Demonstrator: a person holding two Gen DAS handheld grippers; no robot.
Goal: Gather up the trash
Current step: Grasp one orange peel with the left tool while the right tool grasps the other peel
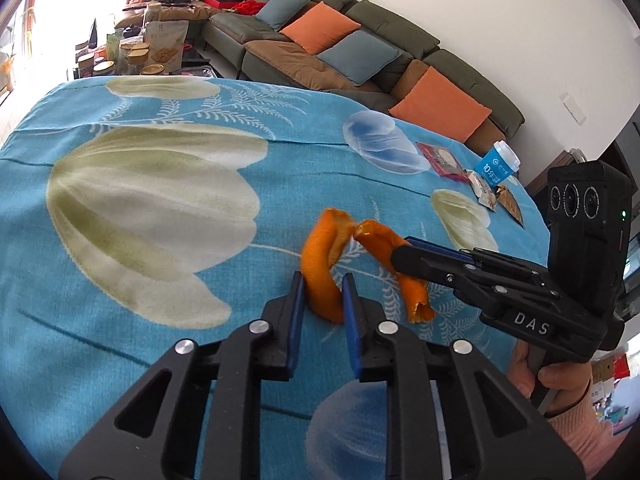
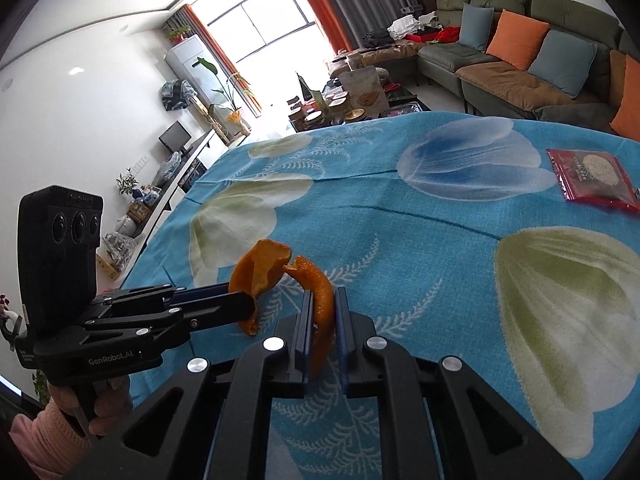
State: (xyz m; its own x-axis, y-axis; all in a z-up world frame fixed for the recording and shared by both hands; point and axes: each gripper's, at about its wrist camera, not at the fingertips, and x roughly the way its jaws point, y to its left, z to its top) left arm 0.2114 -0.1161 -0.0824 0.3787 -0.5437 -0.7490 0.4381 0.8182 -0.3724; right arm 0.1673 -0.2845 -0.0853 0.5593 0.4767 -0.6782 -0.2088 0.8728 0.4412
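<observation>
Two peels sit on the blue cloth, tips touching. Left gripper is nearly closed, pads pinching the left peel. Right gripper is clamped tight on the right peel.

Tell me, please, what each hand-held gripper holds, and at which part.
Each holds one orange peel strip: the left hand-held gripper grips the left strip near its lower end, the right one the right strip at mid-length.

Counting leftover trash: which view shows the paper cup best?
The left wrist view: the blue-and-white paper cup stands at the table's far edge beside the wrappers. The right wrist view doesn't show it, only the red wrapper.
</observation>
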